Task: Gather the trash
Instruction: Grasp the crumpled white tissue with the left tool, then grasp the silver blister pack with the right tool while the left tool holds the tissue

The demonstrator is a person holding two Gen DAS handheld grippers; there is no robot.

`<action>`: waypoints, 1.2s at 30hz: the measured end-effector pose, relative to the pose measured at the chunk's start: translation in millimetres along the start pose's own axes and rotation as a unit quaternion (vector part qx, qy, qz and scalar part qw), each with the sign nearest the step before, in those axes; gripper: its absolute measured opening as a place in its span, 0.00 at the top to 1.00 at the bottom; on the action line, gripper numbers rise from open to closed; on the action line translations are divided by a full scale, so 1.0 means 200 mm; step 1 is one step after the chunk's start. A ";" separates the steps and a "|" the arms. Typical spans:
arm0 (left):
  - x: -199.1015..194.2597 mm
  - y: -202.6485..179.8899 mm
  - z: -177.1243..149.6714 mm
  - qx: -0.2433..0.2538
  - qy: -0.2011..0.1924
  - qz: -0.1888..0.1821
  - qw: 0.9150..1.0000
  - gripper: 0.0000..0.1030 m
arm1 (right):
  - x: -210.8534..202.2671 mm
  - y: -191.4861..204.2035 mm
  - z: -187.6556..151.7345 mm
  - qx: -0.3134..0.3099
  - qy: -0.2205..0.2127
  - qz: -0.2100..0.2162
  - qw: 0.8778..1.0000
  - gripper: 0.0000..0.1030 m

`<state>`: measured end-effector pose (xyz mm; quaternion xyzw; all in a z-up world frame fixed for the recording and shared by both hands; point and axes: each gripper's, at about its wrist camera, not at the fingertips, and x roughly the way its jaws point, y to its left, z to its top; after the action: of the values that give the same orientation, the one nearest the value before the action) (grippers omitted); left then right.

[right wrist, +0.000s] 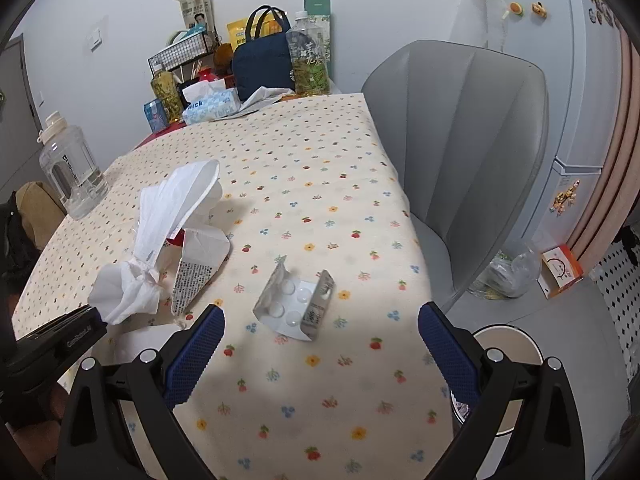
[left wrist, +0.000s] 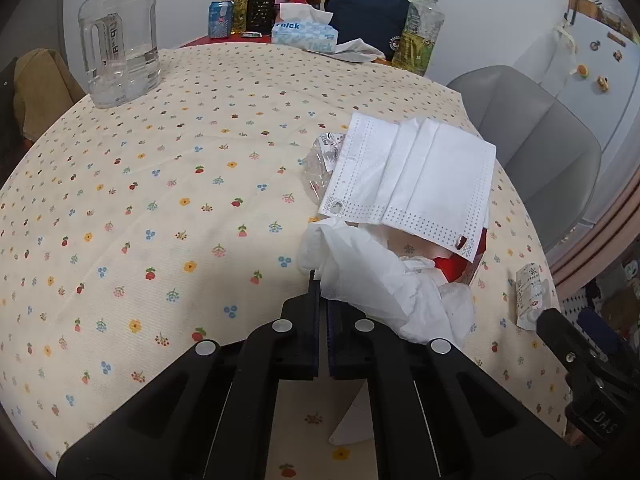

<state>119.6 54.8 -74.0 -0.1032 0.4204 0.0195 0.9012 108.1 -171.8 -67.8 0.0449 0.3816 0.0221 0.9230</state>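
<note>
Floral tablecloth [right wrist: 320,184] carries the trash. Tissue wad [left wrist: 380,280] is clenched in left gripper [left wrist: 323,280], mask [left wrist: 412,176] and carton [right wrist: 200,272] piled just beyond. Blister pack [right wrist: 296,304] lies dead ahead of right gripper [right wrist: 320,340], fingers released, straddling it; long axis roughly crosswise. Only right view shows bin [right wrist: 516,352] on floor beside table.

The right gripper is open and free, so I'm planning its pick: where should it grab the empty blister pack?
Take the blister pack by its upturned right flap, coming from above with the right gripper. Both ends curl up off the tablecloth, giving an edge to pinch.
</note>
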 end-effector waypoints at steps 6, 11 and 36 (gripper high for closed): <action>0.00 0.00 0.00 0.000 0.000 0.001 1.000 0.97 | 0.06 0.04 0.01 -0.011 0.022 0.013 1.000 0.36; 0.00 0.00 0.00 0.000 -0.002 0.002 1.000 0.97 | 0.07 0.04 0.00 -0.016 0.037 0.031 0.999 0.67; -0.42 0.03 0.00 0.002 -0.089 0.025 0.996 0.97 | -0.32 0.01 -0.02 -0.017 -0.025 0.046 0.998 0.67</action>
<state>64.8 65.2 -11.0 -0.0892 0.3406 0.0501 0.9346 60.5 -174.9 -26.0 0.0472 0.3552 0.0694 0.9310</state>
